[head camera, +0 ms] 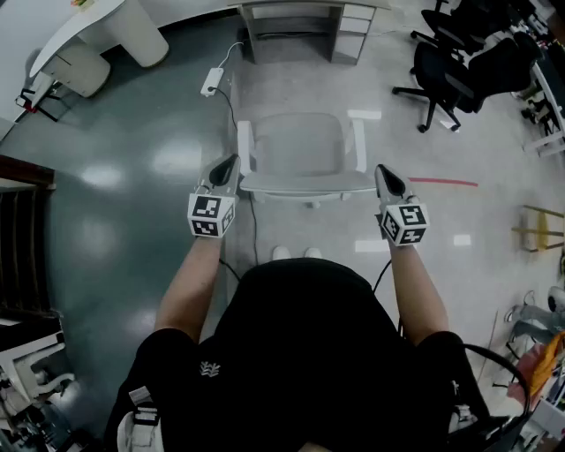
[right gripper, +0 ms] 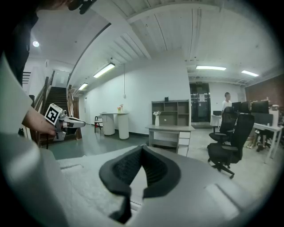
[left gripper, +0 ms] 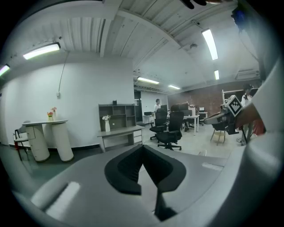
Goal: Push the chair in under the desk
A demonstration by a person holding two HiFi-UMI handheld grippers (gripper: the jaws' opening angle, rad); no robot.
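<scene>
A white chair (head camera: 300,150) stands just in front of me, its seat facing a grey desk (head camera: 296,26) at the far wall. My left gripper (head camera: 228,164) is at the left end of the chair's backrest, my right gripper (head camera: 385,174) at the right end. Both are shut with nothing between their jaws. In the left gripper view the closed tips (left gripper: 143,147) lie over the pale backrest (left gripper: 88,195), with the desk (left gripper: 120,132) beyond. From the right gripper view, shut tips (right gripper: 143,148) sit over the backrest (right gripper: 208,195), and the desk (right gripper: 171,131) stands ahead.
A power strip (head camera: 212,81) with its cable lies on the floor left of the chair. Black office chairs (head camera: 450,71) stand at the far right, a round white table (head camera: 106,26) at the far left. Stairs (head camera: 18,229) run along the left and a wooden stool (head camera: 538,225) stands at the right.
</scene>
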